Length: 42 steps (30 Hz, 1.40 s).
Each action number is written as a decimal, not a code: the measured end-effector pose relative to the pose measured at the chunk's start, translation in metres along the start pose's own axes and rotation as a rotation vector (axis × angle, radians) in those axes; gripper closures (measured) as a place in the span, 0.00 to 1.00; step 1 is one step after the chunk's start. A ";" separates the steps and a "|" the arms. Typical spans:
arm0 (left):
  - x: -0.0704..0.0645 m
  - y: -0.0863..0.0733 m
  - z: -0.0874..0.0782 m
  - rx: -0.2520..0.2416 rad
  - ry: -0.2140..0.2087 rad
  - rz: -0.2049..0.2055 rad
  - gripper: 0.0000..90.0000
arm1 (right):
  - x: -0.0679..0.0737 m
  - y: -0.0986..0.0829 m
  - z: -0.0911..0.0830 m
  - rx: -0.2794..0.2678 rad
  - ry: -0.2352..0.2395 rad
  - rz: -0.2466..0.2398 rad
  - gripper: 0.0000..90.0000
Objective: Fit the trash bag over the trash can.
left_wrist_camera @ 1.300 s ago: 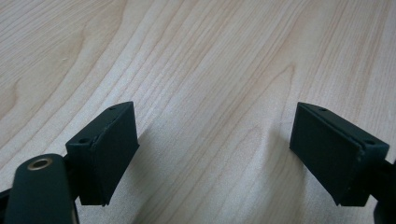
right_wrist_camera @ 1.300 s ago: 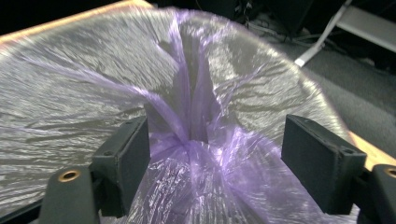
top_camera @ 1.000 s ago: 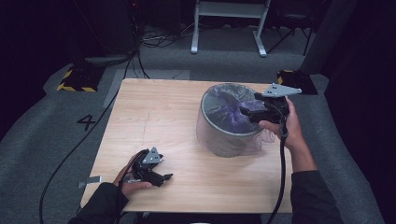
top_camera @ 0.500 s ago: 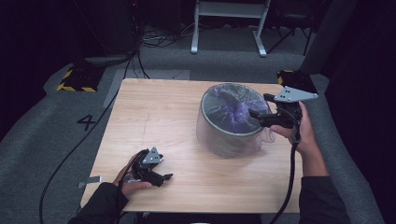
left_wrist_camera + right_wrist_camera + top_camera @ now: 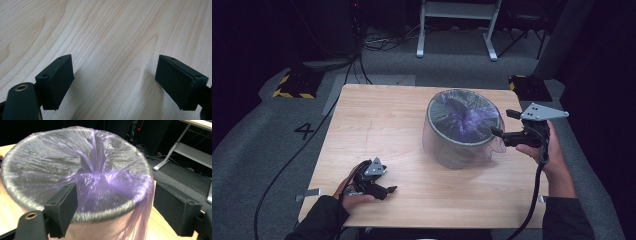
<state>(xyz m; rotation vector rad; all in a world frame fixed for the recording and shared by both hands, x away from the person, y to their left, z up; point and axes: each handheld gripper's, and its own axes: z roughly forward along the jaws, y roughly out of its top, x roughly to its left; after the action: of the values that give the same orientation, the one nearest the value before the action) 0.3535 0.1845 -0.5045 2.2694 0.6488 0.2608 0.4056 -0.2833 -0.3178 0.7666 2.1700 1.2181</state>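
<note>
I cannot see the bin's (image 5: 459,131) floor; its purple liner (image 5: 100,177) bunches inward and hides it. My right gripper (image 5: 498,133), jaws apart, sits at the bin's right rim, gripping nothing. My left gripper (image 5: 388,190) rests open on the pale wooden table (image 5: 382,120). Grey carpet and cables lie beyond.

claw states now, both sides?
Left claw: open, holding nothing, resting low over the bare wooden table.
Right claw: open, holding nothing, at the rim of the bin lined with the purple bag.
</note>
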 end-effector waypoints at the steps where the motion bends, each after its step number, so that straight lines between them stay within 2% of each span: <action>1: 0.000 0.000 0.000 0.000 0.000 0.000 0.16 | 0.000 -0.001 -0.001 0.002 0.001 -0.001 0.22; 19: 0.000 0.000 0.000 0.000 0.000 0.000 0.16 | 0.008 -0.020 -0.008 0.023 0.025 -0.018 0.21; 35: 0.000 0.000 0.000 0.000 0.000 -0.001 0.16 | 0.014 -0.043 0.001 0.051 0.066 -0.018 0.21; 37: 0.000 0.000 0.000 0.000 0.000 0.000 0.16 | 0.015 -0.046 0.005 0.067 0.049 -0.029 0.20; 40: 0.000 0.000 0.000 0.000 0.000 0.000 0.16 | 0.013 -0.051 0.008 0.066 0.069 -0.010 0.20; 42: 0.000 0.000 0.000 0.000 0.000 -0.001 0.16 | 0.013 -0.055 0.011 0.077 0.047 -0.006 0.21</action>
<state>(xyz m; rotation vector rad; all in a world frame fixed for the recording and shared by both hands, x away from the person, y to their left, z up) 0.3535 0.1845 -0.5045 2.2694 0.6495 0.2605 0.3925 -0.2920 -0.3729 0.7701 2.2668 1.1663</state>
